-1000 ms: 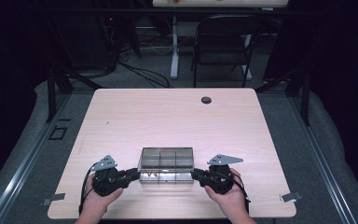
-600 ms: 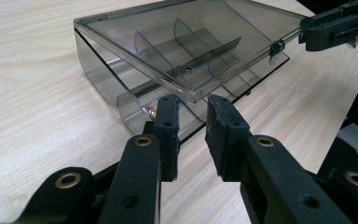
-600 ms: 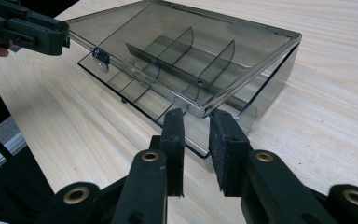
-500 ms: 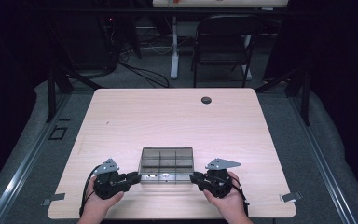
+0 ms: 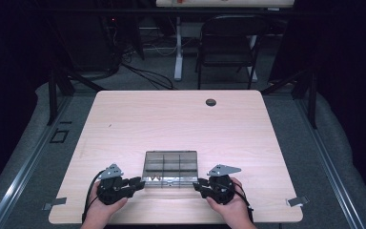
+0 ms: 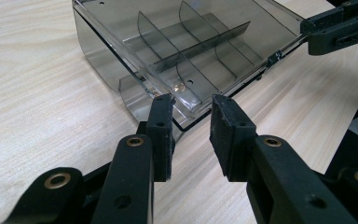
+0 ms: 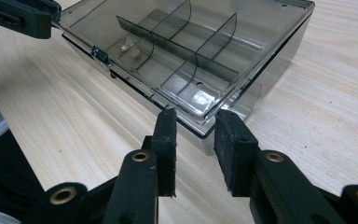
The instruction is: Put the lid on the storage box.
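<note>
The clear box (image 5: 170, 167) lies near the table's (image 5: 181, 119) front edge. The left gripper (image 6: 191, 105) and right gripper (image 7: 193, 119) have just been opening; each is released, one box corner between its jaws.

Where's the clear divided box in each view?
High view: divided box near the table's front edge, between both grippers.
Left gripper view: upper centre, corner at the jaws.
Right gripper view: upper centre, corner at the jaws.
Shared landmark: small brass pieces inside.
</note>
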The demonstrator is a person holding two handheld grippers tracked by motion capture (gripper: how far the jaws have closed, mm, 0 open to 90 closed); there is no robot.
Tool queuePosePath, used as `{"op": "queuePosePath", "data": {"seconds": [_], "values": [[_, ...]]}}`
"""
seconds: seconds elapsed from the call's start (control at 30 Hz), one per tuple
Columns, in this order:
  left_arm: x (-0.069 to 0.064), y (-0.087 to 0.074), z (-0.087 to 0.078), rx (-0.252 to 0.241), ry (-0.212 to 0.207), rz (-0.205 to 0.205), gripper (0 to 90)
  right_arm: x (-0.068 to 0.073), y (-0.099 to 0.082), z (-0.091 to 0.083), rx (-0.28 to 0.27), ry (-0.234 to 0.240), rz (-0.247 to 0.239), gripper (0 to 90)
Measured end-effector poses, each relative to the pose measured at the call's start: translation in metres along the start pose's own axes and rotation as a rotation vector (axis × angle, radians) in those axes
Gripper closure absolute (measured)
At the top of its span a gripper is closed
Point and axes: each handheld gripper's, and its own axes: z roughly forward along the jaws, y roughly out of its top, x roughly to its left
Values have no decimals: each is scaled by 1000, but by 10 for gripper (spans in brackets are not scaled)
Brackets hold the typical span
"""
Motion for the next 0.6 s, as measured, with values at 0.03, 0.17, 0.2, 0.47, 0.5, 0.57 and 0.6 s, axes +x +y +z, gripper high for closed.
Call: {"op": "queuePosePath", "data": {"seconds": [0.03,0.17,0.2,0.47,0.5,0.57,0.6], "values": [[0,0,0,1,0,-1,697,0,-1,1,-7,4,8,700],[0,0,1,2,-1,2,696,0,-1,2,1,-2,6,699],[0,0,1,2,-1,2,696,0,-1,2,5,-2,7,699],[0,-1,2,3,-5,-4,696,-1,-2,3,13,-1,8,698],[0,-1,2,3,-5,-5,697,-1,-2,3,12,0,8,697],[0,-1,2,3,-7,-6,697,-1,-2,3,11,0,9,696],[1,-1,2,3,-7,-9,697,-1,-2,2,15,0,5,692]]}}
